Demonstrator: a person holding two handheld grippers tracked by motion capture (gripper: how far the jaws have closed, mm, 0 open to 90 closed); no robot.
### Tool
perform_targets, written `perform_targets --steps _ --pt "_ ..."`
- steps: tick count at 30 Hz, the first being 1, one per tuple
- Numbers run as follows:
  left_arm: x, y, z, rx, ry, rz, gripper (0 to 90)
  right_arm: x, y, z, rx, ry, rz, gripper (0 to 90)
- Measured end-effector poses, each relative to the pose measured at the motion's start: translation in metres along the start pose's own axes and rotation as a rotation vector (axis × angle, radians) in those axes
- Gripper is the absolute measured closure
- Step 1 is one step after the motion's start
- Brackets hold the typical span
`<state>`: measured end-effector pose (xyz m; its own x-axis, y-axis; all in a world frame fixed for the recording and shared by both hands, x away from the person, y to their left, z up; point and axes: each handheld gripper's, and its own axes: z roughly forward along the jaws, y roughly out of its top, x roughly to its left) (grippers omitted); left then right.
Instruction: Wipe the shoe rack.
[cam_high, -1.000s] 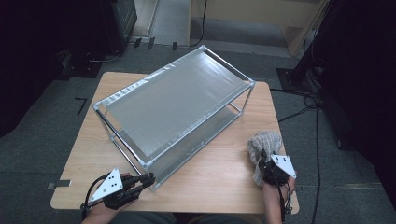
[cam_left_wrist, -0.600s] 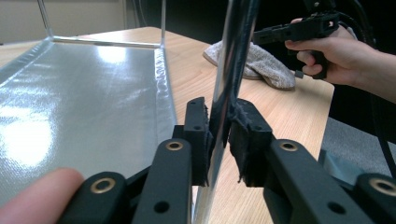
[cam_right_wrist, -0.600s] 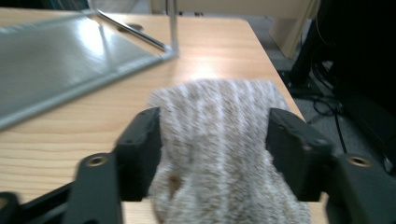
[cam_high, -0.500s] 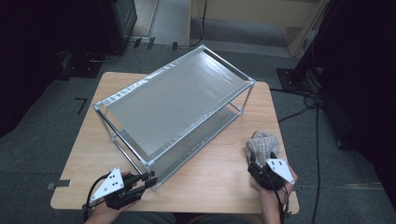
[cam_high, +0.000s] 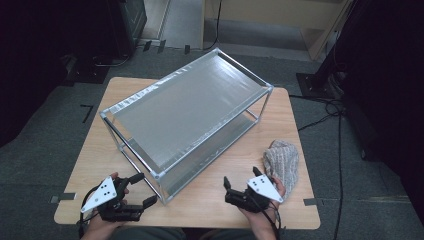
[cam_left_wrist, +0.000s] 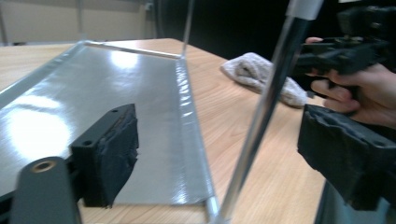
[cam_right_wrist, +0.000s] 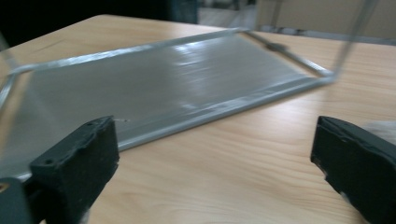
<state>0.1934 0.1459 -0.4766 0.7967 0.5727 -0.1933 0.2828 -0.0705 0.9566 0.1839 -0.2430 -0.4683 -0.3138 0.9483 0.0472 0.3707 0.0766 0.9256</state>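
Observation:
A two-shelf metal rack (cam_high: 190, 107) stands on the wooden table (cam_high: 95, 150). A grey-beige cloth (cam_high: 281, 161) lies bunched at the table's right side. My left gripper (cam_high: 144, 188) sits at the rack's near corner. Its jaws have just been opening and now stand wide, with the corner post (cam_left_wrist: 261, 116) between them and untouched. My right gripper (cam_high: 241, 177) is left of the cloth and points at the lower shelf (cam_right_wrist: 154, 84). Its jaws have just been opening too, and nothing is between them. In the left gripper view the cloth (cam_left_wrist: 257, 74) lies beyond the post.
The rack fills most of the table's middle. Bare wood runs along the near edge between my two hands. Dark floor with cables (cam_high: 325, 107) surrounds the table, and dark equipment stands at the far left.
My right gripper has let go of the cloth, opened, and moved left along the near edge. My left gripper's jaws have spread apart around the rack's corner post.

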Motion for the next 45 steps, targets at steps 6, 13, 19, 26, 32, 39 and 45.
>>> perform_targets --steps 6,13,19,26,32,39,45 --pt "0.007 -0.003 -0.009 0.017 0.071 -0.011 8.7 0.030 0.000 0.009 0.003 0.087 -0.025 0.0" --pt "0.016 -0.010 -0.014 0.053 0.133 -0.036 8.2 0.057 -0.002 0.020 0.006 0.172 -0.027 1.4" --pt "0.021 -0.013 -0.022 0.056 0.181 -0.042 8.2 0.081 -0.003 0.028 -0.002 0.246 -0.049 5.4" --pt "0.024 -0.015 -0.033 0.037 0.245 -0.065 8.2 0.105 -0.003 0.032 -0.006 0.319 -0.083 9.6" --pt "0.026 -0.017 -0.041 0.034 0.277 -0.077 8.3 0.120 -0.001 0.033 -0.026 0.380 -0.099 13.6" --pt "0.026 -0.019 -0.047 0.035 0.297 -0.087 8.2 0.131 0.000 0.034 -0.032 0.416 -0.122 19.8" --pt "0.026 -0.021 -0.055 0.026 0.311 -0.108 8.2 0.138 0.000 0.038 -0.024 0.454 -0.113 30.0"
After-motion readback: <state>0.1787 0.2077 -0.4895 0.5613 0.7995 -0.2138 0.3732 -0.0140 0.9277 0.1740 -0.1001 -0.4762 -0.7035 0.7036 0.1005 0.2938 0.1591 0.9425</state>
